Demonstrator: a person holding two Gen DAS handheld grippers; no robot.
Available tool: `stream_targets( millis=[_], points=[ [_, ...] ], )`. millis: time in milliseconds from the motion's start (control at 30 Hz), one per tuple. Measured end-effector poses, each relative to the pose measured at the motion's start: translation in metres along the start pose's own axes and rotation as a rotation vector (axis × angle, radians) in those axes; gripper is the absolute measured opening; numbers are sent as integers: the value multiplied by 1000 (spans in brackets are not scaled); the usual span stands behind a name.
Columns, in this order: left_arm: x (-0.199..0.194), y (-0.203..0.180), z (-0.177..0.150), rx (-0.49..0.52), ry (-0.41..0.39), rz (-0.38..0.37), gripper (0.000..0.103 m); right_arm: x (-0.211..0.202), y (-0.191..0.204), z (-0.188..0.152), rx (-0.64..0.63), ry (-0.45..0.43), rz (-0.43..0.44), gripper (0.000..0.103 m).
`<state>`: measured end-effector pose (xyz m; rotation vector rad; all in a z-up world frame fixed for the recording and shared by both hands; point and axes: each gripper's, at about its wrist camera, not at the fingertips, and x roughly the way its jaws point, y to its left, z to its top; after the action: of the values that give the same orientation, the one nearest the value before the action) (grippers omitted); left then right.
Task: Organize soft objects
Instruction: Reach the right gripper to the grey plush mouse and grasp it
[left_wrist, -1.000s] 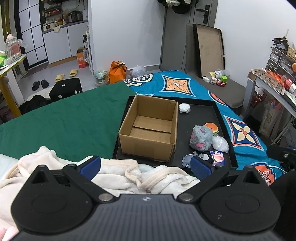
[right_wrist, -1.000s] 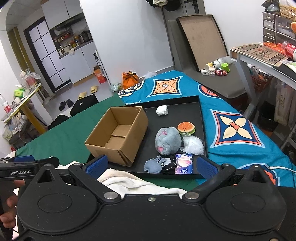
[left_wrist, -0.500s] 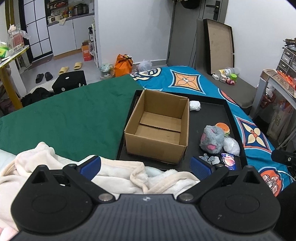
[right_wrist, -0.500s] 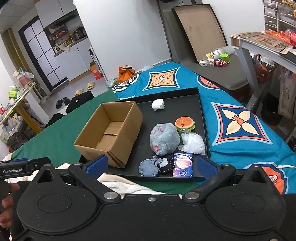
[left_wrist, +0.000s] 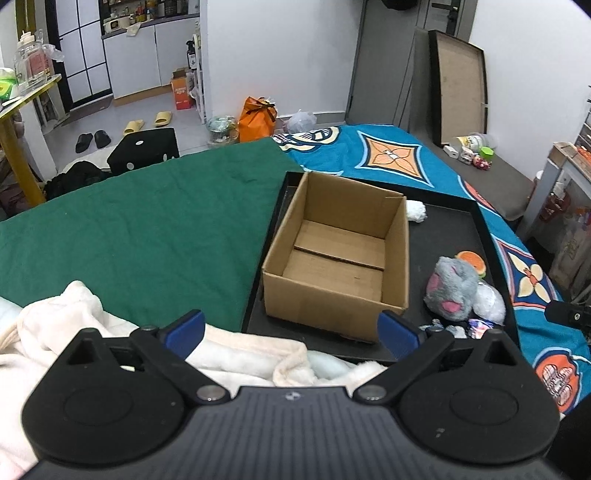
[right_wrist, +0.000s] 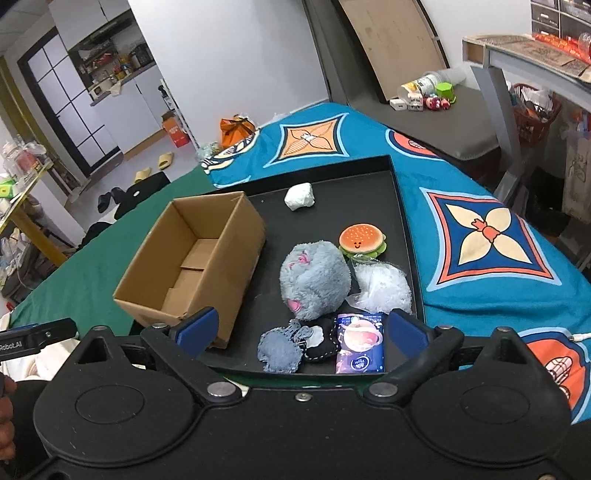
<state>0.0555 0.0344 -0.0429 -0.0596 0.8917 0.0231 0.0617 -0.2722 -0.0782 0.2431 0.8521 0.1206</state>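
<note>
A: Where did the soft things lie?

B: On the black tray (right_wrist: 404, 229), right of the open box (right_wrist: 192, 266). The grey plush (right_wrist: 314, 278) sat mid-tray, a burger toy (right_wrist: 362, 240) behind it, a white pouf (right_wrist: 384, 288) touching its right side, and a white ball (right_wrist: 299, 196) far back.

A: And relative to the right gripper (right_wrist: 301, 332)?

B: Its blue fingertips (right_wrist: 197, 328) stood wide, jaws just closing slightly, nothing pressed between them. In that gap's line lay a grey patch (right_wrist: 279, 350), a black patch (right_wrist: 321, 341) and a tissue pack (right_wrist: 360, 343) at the tray's near edge.

A: The left gripper (left_wrist: 291, 328)?

B: Also spread wide and empty, above a cream blanket (left_wrist: 236, 356), with the box just ahead between its fingers.
</note>
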Motion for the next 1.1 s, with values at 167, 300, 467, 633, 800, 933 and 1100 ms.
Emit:
stream_targets(
  millis=[167,300,467,633,800,933,1100],
  points=[
    [17,5,7,-7,17,11,94,16,1,5,-3,21,-8,95],
    [30,8,14,-12,32,16,88,27,4,8,-17,38,-17,94],
    [45,12,26,-5,50,26,79,41,8,14,-28,58,-19,94],
    [64,18,36,-14,76,29,71,59,13,20,-38,78,-32,94],
    [83,23,44,-20,109,26,65,77,15,26,-50,99,-46,94],
    [98,23,47,-8,136,16,60,91,15,28,-59,119,-58,94],
    [118,25,49,-2,181,6,50,112,14,30,-62,156,-81,94]
  ],
)
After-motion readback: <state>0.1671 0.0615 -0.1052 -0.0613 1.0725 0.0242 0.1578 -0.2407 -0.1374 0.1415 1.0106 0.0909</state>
